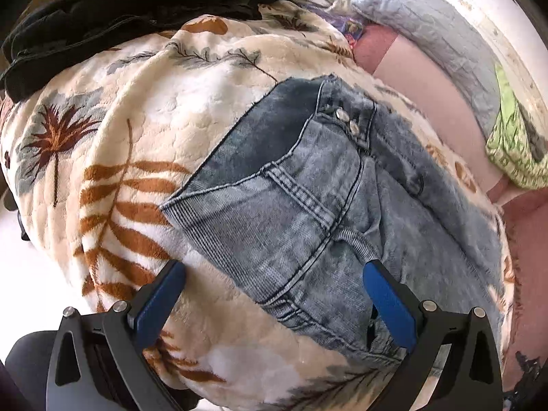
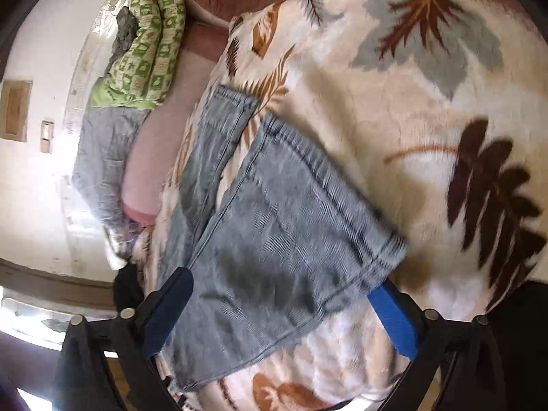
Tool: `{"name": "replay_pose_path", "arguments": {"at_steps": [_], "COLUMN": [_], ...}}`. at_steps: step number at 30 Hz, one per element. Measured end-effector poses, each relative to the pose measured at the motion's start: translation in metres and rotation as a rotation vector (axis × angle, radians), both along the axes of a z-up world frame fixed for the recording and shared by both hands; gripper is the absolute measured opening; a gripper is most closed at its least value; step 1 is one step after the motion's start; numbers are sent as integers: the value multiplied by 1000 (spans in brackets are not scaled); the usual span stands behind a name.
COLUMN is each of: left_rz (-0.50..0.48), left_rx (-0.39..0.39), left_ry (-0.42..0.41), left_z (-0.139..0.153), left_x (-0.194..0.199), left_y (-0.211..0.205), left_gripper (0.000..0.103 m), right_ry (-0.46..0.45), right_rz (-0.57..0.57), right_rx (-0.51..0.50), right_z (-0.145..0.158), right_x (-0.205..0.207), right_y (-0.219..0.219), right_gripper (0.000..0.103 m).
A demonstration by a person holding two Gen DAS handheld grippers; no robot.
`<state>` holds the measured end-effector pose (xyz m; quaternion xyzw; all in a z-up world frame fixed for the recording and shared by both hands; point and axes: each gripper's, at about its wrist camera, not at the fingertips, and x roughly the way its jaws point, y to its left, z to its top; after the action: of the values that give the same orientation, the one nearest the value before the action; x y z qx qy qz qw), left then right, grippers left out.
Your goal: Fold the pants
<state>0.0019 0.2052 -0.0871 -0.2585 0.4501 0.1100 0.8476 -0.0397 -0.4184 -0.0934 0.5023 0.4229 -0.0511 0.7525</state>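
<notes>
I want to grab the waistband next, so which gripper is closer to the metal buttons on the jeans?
Left. The left gripper hovers open over the jeans just below the metal buttons. The right gripper is open over the leg hem end; no buttons show in its view.

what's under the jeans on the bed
The jeans lie directly on a cream blanket with a leaf print, which shows all around them. Whatever lies beneath the denim itself is covered and cannot be seen.

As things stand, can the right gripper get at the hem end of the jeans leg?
Probably yes. The right gripper is open, its fingers straddling the jeans leg, which lies flat on the leaf-print blanket with nothing covering it.
</notes>
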Motion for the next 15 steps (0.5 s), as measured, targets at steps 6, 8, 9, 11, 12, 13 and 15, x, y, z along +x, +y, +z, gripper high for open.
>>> {"name": "replay_pose_path", "arguments": {"at_steps": [6,8,9,11,12,13,15], "left_rz": [87,88,90,94,96,98,80], "left_rx": [-114,-141,-150,-165,-164,-156,-123], "left_ry": [-65,-52,-44,-42,-41,-40,-25], "left_z": [6,1,-1,-2,0,2,5], "left_x": [-11,-9,-8,-7,-9,-11,-5], "left_y": [22,30,32,35,35,33,30], "left_gripper": [103,103,103,102,100,96,56], "right_ry": [5,5,9,11,13,14,12], "right_rz": [-42,-45,-41,-31,-24,-23,-22], "right_rx": [-31,-38,-45,-60,-71,-74,-71], "right_z": [0,-1,-1,-1,-1,-2,-3], "right_x": [-1,0,-2,0,1,2,2], "right_y": [-7,-12,-14,-15,-15,-16,-17], "right_gripper": [81,69,67,60,58,56,55]}}
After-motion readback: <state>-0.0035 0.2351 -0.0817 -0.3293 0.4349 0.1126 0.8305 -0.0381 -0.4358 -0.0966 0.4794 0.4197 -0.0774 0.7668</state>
